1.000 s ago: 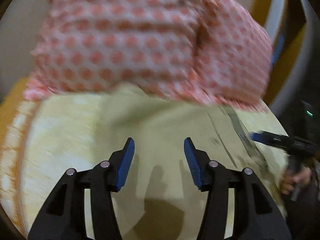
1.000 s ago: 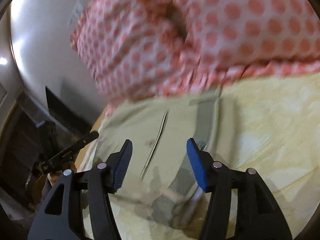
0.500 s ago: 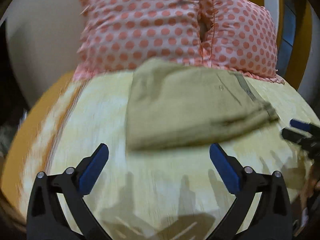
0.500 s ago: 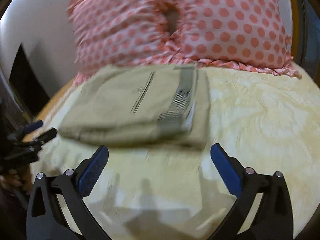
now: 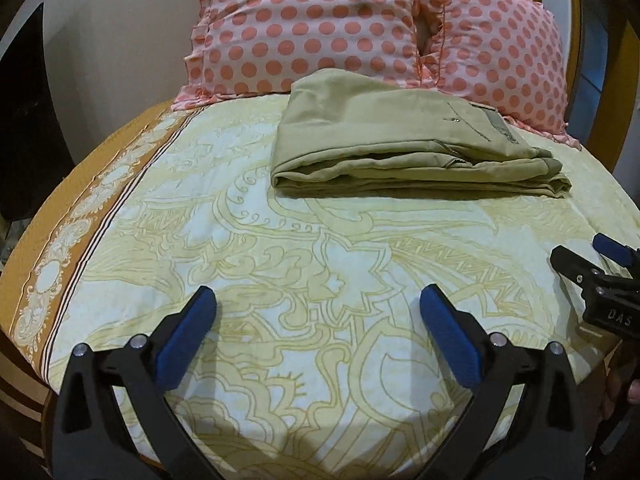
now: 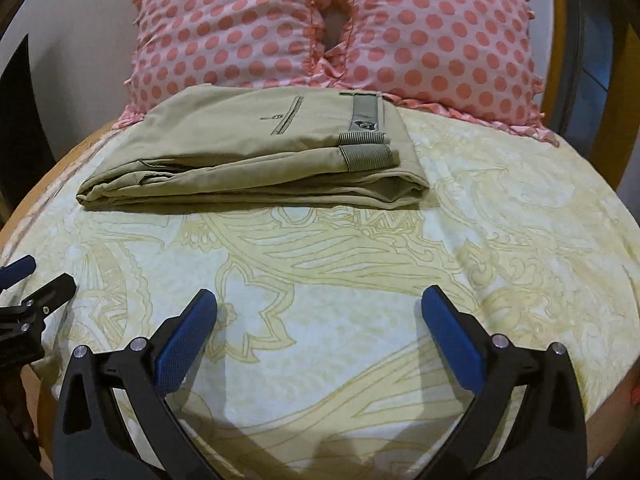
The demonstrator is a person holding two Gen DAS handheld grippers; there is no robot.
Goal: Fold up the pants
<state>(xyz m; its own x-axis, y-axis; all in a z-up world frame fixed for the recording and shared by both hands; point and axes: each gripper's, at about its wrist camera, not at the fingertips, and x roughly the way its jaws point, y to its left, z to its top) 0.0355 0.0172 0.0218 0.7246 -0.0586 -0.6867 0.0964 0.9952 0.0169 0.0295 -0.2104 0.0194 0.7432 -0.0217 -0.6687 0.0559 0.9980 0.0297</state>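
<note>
Khaki pants [image 5: 400, 148] lie folded into a flat rectangular stack on the bed, just in front of the pillows; they also show in the right wrist view [image 6: 260, 156], waistband to the right. My left gripper [image 5: 318, 304] is open and empty, well back from the pants above the bedsheet. My right gripper [image 6: 319, 306] is open and empty, also well short of the pants. The right gripper's tip shows at the right edge of the left wrist view [image 5: 600, 268], and the left gripper's tip at the left edge of the right wrist view [image 6: 32, 292].
A yellow patterned bedsheet [image 5: 320, 264] with an orange border [image 5: 60, 248] covers the bed. Two pink polka-dot pillows [image 5: 304, 24] [image 6: 432, 28] stand against the wall behind the pants. A dark opening [image 5: 24, 112] is at the left.
Both grippers have opened wide and pulled back from the pants, which now lie folded and untouched near the pillows.
</note>
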